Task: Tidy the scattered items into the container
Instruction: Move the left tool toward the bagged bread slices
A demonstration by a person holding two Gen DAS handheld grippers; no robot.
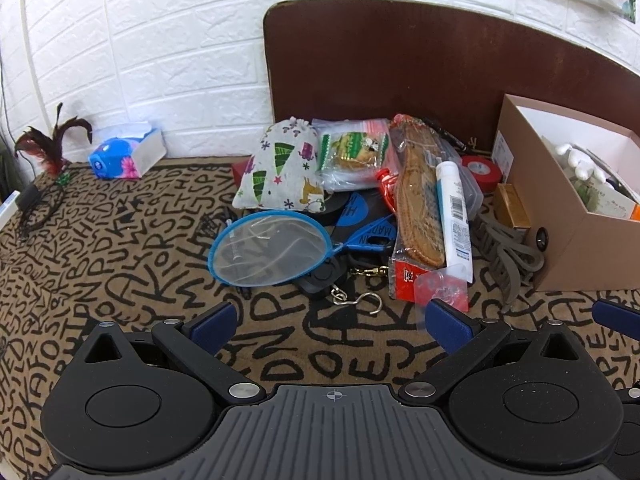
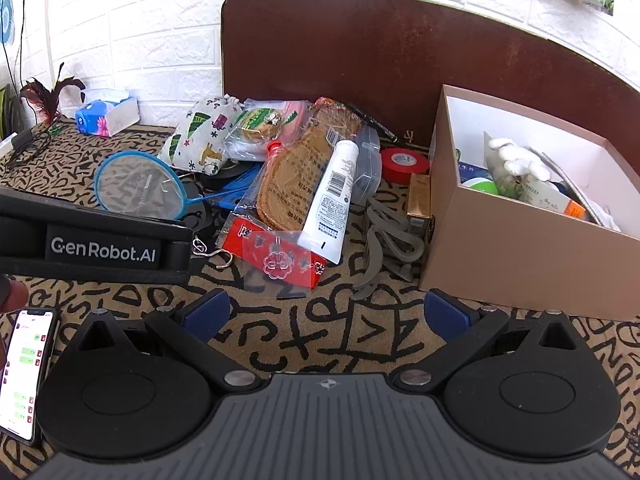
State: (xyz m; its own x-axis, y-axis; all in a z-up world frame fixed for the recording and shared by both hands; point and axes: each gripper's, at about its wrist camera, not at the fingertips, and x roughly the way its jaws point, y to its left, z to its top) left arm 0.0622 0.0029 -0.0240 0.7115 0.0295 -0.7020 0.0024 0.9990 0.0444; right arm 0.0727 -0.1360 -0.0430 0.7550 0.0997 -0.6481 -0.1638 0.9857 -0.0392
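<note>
A heap of loose items lies on the letter-patterned cloth: a blue-rimmed net [image 1: 268, 249] [image 2: 140, 190], a printed cloth pouch [image 1: 280, 168] [image 2: 200, 136], a bagged insole [image 1: 420, 216] [image 2: 288, 184], a white tube [image 1: 454, 216] [image 2: 332, 200], red tape [image 1: 482, 170] [image 2: 404, 164] and grey straps [image 1: 508, 256] [image 2: 384, 244]. The tan cardboard box [image 1: 576, 256] [image 2: 520, 264] stands to the right with several things inside. My left gripper [image 1: 332, 320] hovers open short of the heap. My right gripper [image 2: 326, 312] is open too, nothing between its fingers, near the box's front corner.
A dark brown board [image 1: 400, 72] [image 2: 360, 52] leans on the white brick wall behind the heap. A tissue pack [image 1: 128, 156] [image 2: 106, 116] and a feather toy [image 1: 52, 144] sit at the far left. A phone [image 2: 24, 372] lies at the right view's lower left.
</note>
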